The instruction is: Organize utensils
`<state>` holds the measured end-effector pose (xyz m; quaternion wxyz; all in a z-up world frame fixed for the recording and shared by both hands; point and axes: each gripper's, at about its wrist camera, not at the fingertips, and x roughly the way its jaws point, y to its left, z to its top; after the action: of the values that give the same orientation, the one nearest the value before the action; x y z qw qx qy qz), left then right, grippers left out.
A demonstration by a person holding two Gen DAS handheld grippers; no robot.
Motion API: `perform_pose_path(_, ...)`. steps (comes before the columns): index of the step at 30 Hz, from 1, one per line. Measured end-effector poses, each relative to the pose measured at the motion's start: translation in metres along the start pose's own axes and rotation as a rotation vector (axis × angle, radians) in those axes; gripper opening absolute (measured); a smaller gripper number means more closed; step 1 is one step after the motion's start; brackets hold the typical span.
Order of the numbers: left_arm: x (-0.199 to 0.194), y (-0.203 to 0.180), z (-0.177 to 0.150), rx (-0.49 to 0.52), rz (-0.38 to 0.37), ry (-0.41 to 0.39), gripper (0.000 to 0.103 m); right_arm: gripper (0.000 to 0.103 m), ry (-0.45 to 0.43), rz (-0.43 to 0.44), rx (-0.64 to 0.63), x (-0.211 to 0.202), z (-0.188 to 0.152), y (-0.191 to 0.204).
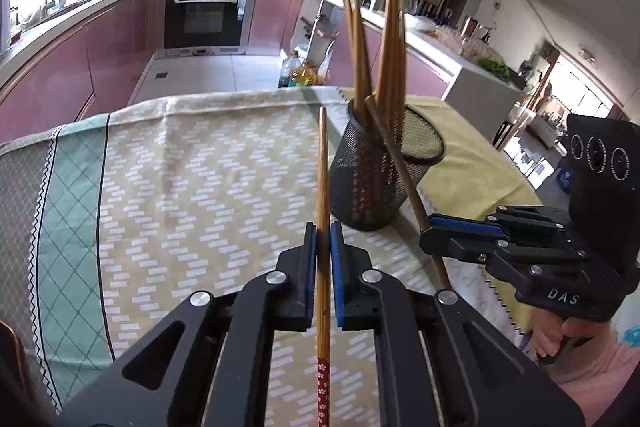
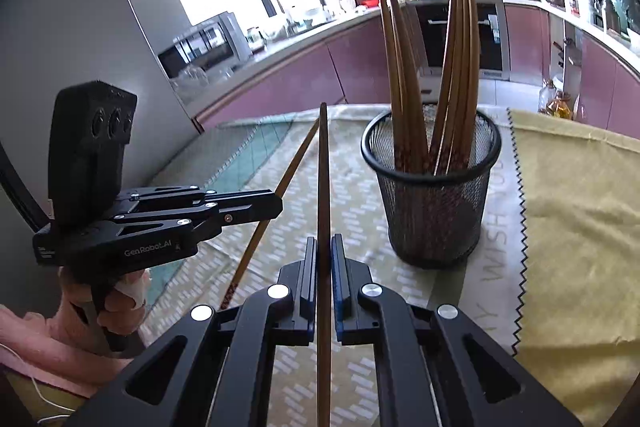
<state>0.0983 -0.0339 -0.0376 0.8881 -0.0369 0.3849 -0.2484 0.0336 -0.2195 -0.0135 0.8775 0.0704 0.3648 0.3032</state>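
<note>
**Mei:** Both tongs are clenched, each on its own stick. The left gripper [image 1: 324,239] has a chopstick [image 1: 323,195] pinched between its blue pads, and the right gripper [image 2: 324,255] grips a second chopstick [image 2: 323,187] the same way.

**Jon:** Where are they relative to the holder?

**Mei:** Lifted above the patterned cloth [image 1: 200,155], near the black mesh cup [image 2: 432,195], which stands upright with a bundle of chopsticks [image 2: 456,67] already fanned out inside.

**Jon:** How will they handle?

**Mei:** Light, stiff and thin, I'd judge. Smooth wood could swivel or slip in the pads, so a hold near the middle seems safest. Both are gripped well along the shaft.

**Jon:** Orientation?

**Mei:** Each runs lengthwise along its gripper's fingers, narrow tip pointing forward, away from the hand. The left one's red flowered end trails back under the gripper. They'd need tipping upright to drop in.
</note>
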Motion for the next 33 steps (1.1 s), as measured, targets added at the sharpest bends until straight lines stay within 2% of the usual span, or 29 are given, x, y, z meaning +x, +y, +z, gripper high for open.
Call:
perform_pose_path(14, -0.030, -0.016, 0.007, 0.021, -0.040, -0.068, 0.008, 0.006, -0.098, 0.011, 0.016, -0.037, 0.009, -0.009)
perform_pose_path(33, -0.052, -0.028, 0.021, 0.060, -0.066, -0.135, 0.007, 0.006, -0.182, -0.001, -0.004, -0.063, 0.025, -0.010)
